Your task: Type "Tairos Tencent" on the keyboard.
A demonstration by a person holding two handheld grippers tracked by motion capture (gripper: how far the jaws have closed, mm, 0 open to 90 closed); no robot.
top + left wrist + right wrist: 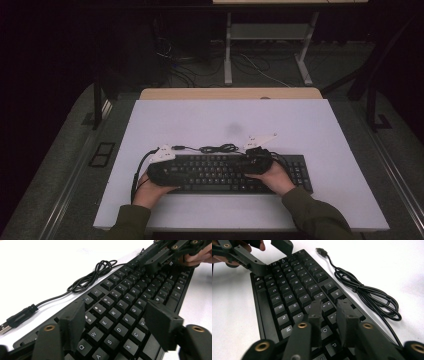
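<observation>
1. We saw a black keyboard (227, 172) lying flat near the front edge of the white desk (300, 125), squarely before the person.
2. Its cable (217, 148) lay in a loose bundle just behind it, with the plug (15, 319) free on the desk.
3. Our left gripper (115, 326) hung over the keyboard's left end, its fingers (75, 320) released wide across the letter keys, perhaps ready to steady it.
4. Our right gripper (329, 315) hovered above the right-hand keys, fingers (345, 322) nearly closed with a narrow gap, grasping nothing, seemingly poised to press a key.
</observation>
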